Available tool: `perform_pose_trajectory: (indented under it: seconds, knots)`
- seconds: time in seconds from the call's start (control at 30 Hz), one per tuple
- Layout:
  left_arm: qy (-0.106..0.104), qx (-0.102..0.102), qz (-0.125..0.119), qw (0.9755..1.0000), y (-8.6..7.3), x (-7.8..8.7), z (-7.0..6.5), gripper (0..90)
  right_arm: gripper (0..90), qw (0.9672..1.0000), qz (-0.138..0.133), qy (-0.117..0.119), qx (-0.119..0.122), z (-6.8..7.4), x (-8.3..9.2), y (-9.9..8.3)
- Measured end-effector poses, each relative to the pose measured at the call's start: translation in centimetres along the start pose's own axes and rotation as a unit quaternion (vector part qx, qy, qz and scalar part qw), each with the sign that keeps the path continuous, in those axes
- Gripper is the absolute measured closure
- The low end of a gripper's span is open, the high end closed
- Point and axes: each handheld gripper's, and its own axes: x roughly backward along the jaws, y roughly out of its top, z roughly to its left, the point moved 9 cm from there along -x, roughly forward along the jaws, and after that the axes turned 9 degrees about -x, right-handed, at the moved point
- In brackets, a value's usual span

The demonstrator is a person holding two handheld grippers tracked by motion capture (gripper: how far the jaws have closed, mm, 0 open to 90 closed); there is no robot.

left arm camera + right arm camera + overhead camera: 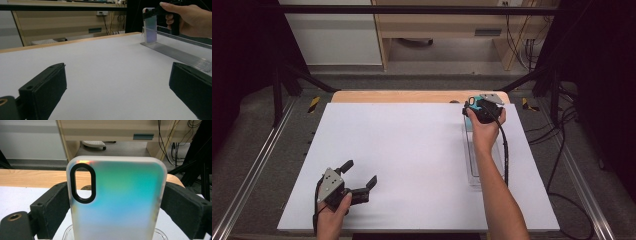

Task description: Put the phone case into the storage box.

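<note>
phone case (117,200): frosted, iridescent teal and pink, with a black oval camera cutout; it stands upright at the far end of a clear rack, near the far right corner of the table.
clear rack (472,172): long transparent holder lying along the right side of the white table (412,160), its ribbed base running toward the person.
right gripper (477,106): held in the right hand (484,127) at the top of the phone case, one jaw on each side edge of it. the pads sit at or just off the edges; whether they press on it cannot be told.
left gripper (360,176): held in the left hand (332,215) low over the near left part of the table, released, jaws spread wide with bare table between them, well apart from the phone case.
</note>
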Motion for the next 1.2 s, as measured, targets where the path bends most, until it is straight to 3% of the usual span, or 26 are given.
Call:
perform_pose_trajectory:
  seconds: [1.2]
  knots:
    - [-0.001,0.000,0.003,1.0000,-0.09,-0.02,-0.01,0.9,7.9,0.9999,-0.006,0.011,0.006,0.24,0.23,0.33]
